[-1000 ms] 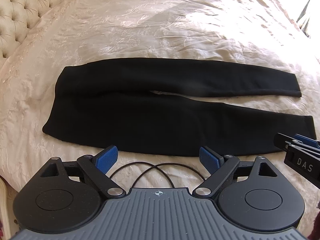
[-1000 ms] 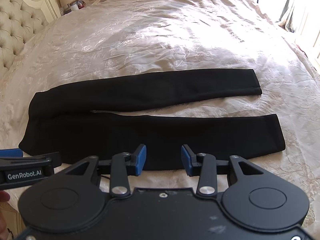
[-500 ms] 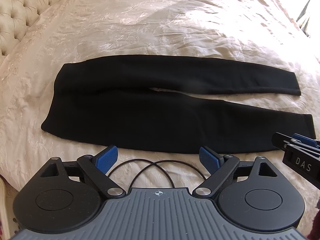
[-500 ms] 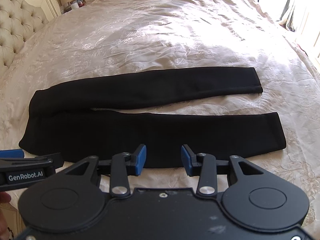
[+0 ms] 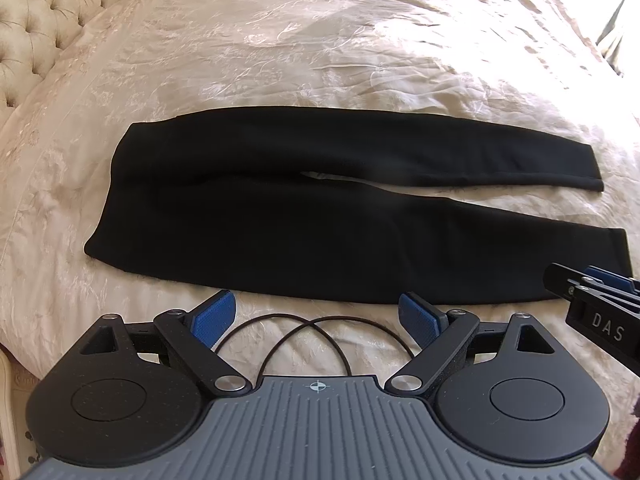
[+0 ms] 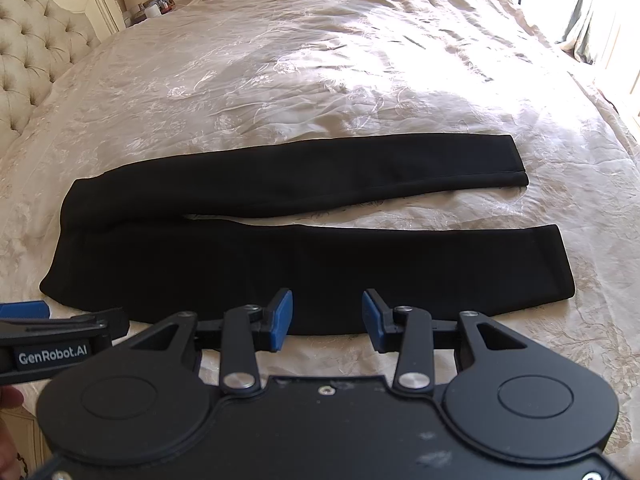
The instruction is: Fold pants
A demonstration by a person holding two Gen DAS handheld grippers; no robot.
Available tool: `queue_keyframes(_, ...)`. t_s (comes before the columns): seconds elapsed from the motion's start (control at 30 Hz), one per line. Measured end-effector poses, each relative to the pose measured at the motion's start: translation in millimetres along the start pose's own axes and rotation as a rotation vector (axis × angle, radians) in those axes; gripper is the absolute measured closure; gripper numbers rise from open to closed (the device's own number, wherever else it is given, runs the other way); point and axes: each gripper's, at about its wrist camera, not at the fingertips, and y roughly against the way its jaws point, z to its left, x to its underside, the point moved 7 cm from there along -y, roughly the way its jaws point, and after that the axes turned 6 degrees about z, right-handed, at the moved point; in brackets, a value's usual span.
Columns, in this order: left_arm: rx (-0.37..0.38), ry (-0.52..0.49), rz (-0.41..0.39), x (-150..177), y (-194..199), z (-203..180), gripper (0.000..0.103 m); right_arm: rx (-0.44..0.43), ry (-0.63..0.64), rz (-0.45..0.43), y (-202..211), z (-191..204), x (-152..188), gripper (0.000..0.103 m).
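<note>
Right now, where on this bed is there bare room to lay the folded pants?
The wide cream bedspread beyond the black pants, toward the tufted headboard, is bare. The wedge between the legs is narrow. The near edge is crowded: black cable, both grippers.

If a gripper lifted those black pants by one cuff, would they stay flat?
Probably not. The pants lie limp and flat on the bedspread, so they would likely droop and trail. The thick-looking knit suggests some weight. On that glossy fabric they may slide.
</note>
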Motion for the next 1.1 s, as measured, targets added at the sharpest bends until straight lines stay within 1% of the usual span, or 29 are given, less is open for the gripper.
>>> queue_keyframes(0.37, -0.015, -0.001, 0.008, 1, -1, 2, 0.014, -0.016, -0.004, 0.011, -1, -2, 2, 0.062)
queue_keyframes(0.5, -0.031, 0.008, 0.006, -1, 0, 8, 0.014, 0.006, 0.002, 0.008, 0, -6, 0, 0.061)
queue_keyframes(0.63, -0.050, 0.033, -0.009, -11, 4, 18, 0.014, 0.040, -0.003, -0.024, 5, -15, -6, 0.061)
queue_keyframes(0.77, -0.073, 0.048, -0.029, -20, 9, 27, 0.014, 0.056, -0.018, -0.046, 6, -24, -15, 0.061)
queue_keyframes(0.93, -0.096, 0.051, -0.043, -33, 11, 37, 0.014, 0.093, -0.025, -0.037, -2, -32, -22, 0.061)
queue_keyframes(1.1, -0.082, 0.059, -0.053, -50, 8, 43, 0.014, 0.104, -0.054, -0.045, -8, -34, -29, 0.061)
